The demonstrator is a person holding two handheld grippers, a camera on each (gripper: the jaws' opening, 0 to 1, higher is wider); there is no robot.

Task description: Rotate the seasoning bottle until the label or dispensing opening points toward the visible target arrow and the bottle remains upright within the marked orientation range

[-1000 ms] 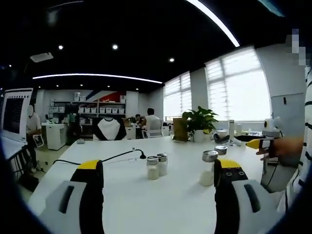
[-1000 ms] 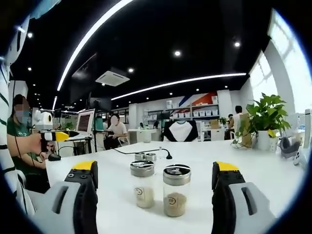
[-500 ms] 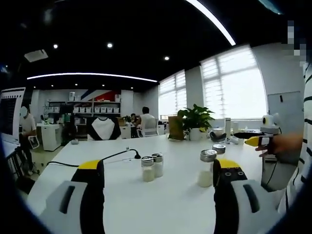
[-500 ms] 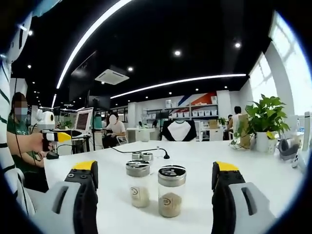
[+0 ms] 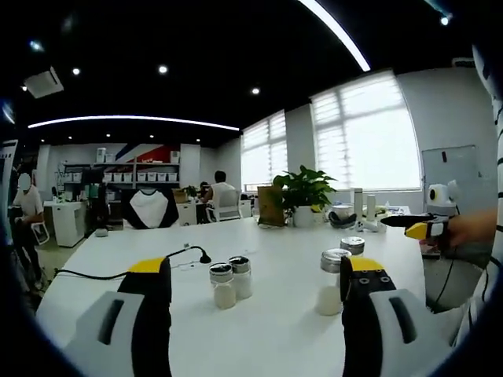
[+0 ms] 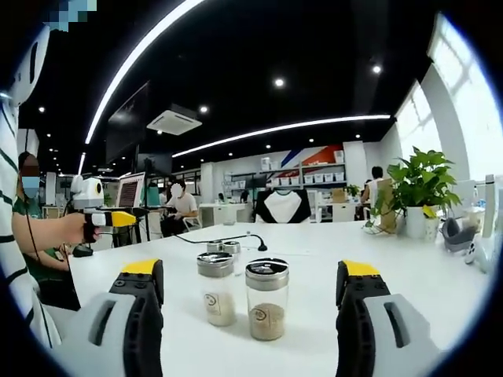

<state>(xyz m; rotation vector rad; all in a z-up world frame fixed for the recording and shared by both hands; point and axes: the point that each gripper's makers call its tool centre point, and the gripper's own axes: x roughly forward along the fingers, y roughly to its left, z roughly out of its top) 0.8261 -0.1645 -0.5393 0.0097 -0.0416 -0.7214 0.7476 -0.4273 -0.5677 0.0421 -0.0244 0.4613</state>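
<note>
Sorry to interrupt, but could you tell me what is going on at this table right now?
A person is holding a two-jaw tool in each hand over a white table in an open office. The right tool is open, with two metal-lidded seasoning bottles standing upright between its jaws, untouched. The left tool is also open and holds nothing; another pair of small bottles stands ahead of it. No bottle has been gripped yet.

L gripper (image 5: pixel 253 294) & R gripper (image 6: pixel 247 294) both level, jaws wide apart, nothing between them, each hand-held
</note>
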